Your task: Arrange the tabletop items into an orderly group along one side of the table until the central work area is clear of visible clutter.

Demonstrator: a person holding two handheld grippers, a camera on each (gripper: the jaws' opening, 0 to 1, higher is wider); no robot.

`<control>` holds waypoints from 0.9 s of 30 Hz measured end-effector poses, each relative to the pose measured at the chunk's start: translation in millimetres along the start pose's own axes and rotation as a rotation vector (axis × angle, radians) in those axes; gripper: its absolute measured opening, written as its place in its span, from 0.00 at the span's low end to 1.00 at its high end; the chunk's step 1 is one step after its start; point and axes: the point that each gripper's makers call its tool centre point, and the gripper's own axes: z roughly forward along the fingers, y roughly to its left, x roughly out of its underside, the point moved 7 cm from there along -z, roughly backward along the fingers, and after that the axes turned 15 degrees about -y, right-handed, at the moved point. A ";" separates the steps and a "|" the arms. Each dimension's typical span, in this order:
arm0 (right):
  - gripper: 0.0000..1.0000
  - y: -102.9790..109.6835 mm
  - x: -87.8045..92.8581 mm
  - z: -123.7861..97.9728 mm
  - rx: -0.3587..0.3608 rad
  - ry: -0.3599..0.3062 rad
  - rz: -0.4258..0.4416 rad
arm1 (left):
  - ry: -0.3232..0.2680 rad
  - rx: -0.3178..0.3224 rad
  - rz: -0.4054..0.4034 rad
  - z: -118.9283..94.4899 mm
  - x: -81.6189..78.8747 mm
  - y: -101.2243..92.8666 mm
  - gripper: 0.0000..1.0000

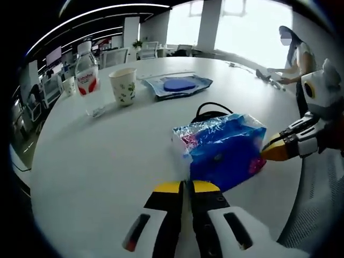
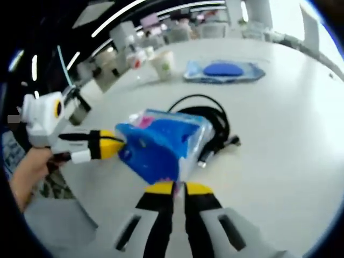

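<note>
No words come through clearly anywhere. The water bottle (image 1: pixel 86 69) beside the paper cup (image 1: pixel 123 85) carries a red-and-white label with blurred lettering, and the blue packet's (image 1: pixel 223 148) print is just as unreadable.

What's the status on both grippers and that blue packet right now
Left gripper and right gripper both shut, tips at opposite ends of the blue packet. Black cable coiled right behind it. Paper cup, water bottle far side.

Both tools, left (image 1: pixel 187 186) and right (image 2: pixel 179 188), jaws together (yellow tips almost touching), pointing forward.
</note>
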 end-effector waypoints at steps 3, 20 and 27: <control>0.00 0.2 0.2 -0.1 0.004 0.004 -0.004 | 0.000 0.003 -0.002 -0.1 -1.4 -0.8 0.02; 0.00 2.9 -9.0 -15.0 -0.086 0.003 0.003 | 0.034 -0.031 -0.044 -15.8 -10.3 -7.7 0.00; 0.00 -5.3 -20.4 -25.6 -0.112 -0.011 -0.054 | 0.010 -0.019 0.003 -17.4 -24.2 -17.9 0.00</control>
